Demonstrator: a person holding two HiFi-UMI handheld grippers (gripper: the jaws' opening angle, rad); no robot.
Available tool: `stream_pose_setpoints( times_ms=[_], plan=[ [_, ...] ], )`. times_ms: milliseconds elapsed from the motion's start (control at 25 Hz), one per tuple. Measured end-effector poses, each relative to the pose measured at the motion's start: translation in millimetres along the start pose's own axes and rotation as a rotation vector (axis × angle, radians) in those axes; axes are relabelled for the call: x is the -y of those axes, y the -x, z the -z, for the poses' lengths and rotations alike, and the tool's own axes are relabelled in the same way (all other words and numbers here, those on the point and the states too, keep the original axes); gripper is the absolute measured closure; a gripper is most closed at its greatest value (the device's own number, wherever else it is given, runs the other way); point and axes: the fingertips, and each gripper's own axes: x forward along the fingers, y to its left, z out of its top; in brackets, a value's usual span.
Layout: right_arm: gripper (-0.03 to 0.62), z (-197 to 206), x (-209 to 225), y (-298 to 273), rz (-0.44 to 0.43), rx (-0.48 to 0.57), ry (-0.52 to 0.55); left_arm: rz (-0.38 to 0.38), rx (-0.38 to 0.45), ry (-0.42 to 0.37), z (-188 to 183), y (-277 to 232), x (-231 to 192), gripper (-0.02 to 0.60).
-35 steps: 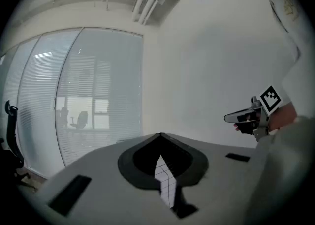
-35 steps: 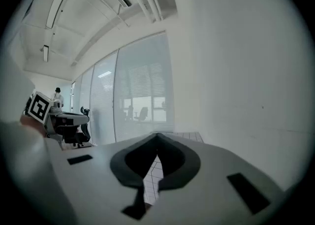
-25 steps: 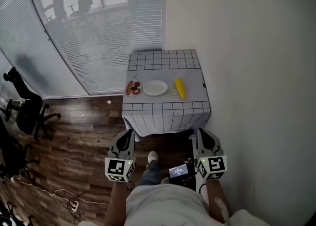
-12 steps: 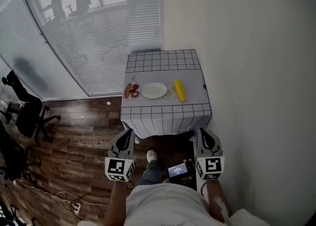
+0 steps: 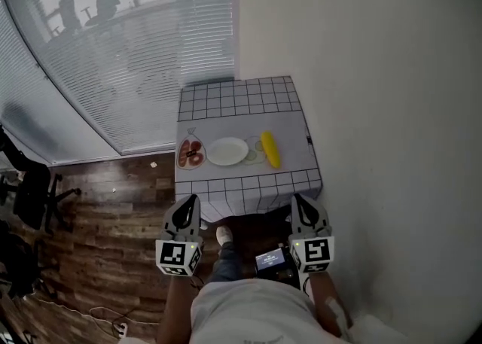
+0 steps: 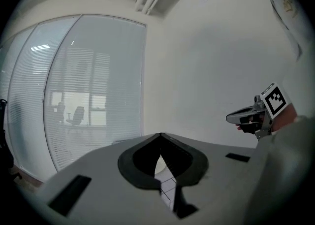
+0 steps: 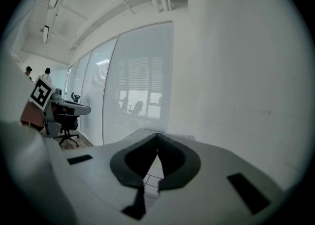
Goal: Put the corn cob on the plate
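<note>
In the head view, the corn (image 5: 270, 149) lies on the table (image 5: 241, 98) near the plate (image 5: 227, 151), on its right, not on it. A small dish (image 5: 190, 153) left of the plate holds something red; I can't tell what. A wall (image 5: 376, 109) borders the table's right side and blinds (image 5: 113, 56) stand at its far left. Your left gripper (image 5: 188, 201) and right gripper (image 5: 299, 199) hang at the table's near edge, well short of the corn.

In the left gripper view, your jaws are pressed together and empty.

In the right gripper view, the jaws likewise meet on nothing. A chair (image 7: 66, 120) stands at the left.
</note>
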Motion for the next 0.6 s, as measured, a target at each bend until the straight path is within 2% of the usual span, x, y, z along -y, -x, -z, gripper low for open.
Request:
stream_pose_setpoints(
  times_ms=[320, 600],
  plan=[
    [0.588, -22, 12, -85, 0.056, -0.043, 0.016, 0.05, 0.017, 0.019, -19, -80, -57, 0.574],
    [0.588, -25, 5, -153, 0.069, -0.081, 0.019, 0.08, 0.013, 0.029, -18, -132, -104, 0.574]
  ],
)
